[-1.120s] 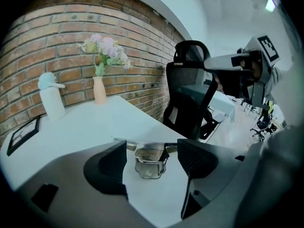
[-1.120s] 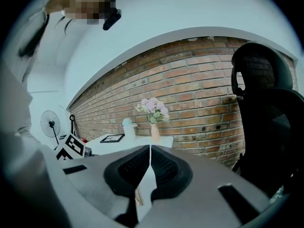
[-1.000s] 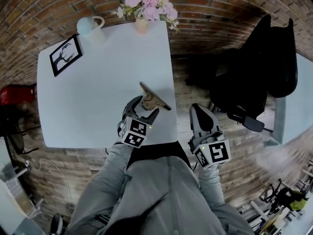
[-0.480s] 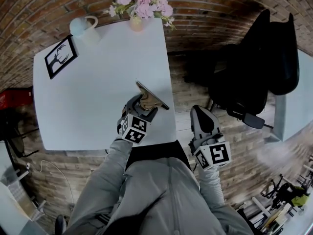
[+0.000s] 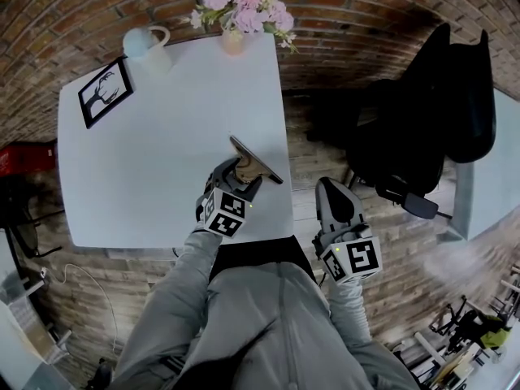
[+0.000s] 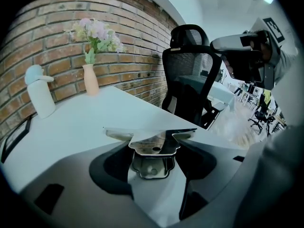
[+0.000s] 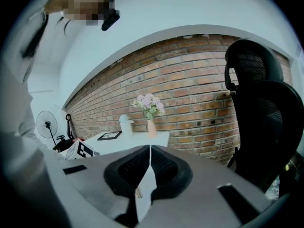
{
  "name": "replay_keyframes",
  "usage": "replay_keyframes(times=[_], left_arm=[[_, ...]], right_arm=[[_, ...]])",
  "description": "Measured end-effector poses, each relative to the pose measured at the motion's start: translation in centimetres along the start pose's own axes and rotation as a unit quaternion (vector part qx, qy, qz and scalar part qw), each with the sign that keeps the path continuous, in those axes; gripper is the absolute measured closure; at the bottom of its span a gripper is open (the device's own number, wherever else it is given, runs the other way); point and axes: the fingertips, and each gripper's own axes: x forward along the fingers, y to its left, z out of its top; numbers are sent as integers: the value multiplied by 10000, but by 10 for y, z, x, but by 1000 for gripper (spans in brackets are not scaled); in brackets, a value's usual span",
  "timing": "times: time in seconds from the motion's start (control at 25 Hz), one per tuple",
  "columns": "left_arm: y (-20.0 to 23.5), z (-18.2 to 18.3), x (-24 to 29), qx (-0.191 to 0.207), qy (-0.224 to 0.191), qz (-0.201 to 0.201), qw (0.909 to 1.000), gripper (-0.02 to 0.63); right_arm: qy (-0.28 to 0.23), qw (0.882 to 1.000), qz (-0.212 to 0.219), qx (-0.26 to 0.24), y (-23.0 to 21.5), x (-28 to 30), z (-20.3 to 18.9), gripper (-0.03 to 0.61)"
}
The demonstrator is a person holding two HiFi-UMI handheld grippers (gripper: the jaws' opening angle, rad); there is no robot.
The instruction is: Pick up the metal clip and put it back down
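Just closing yet still spread, the left claw (image 5: pixel 241 178) straddles the metal clip (image 5: pixel 256 159) on the table (image 5: pixel 146 161).

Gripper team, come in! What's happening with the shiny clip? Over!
Left gripper open, jaws just been closing around the metal clip, pads not on it yet. Right gripper shut, empty, beside the table. Nothing in the way.

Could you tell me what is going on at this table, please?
The person's left gripper is at the metal clip near the right edge of the white table. Its jaws have just been closing around the clip but seem not to grip it yet. The right gripper, shut and empty, hangs beside the table.
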Motion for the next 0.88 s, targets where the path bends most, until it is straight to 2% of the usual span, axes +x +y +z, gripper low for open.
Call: replay_keyframes(times=[0.44,0.88], left_arm=[[0,13,-6,-47,-128,9,9999,313],[11,70,-47,-33,-797,396,9960,313]], right_arm=[[-43,10000,-30,-34,-7,-5,6,554],[-376,9986,139,-330,-9,-7,40,554]])
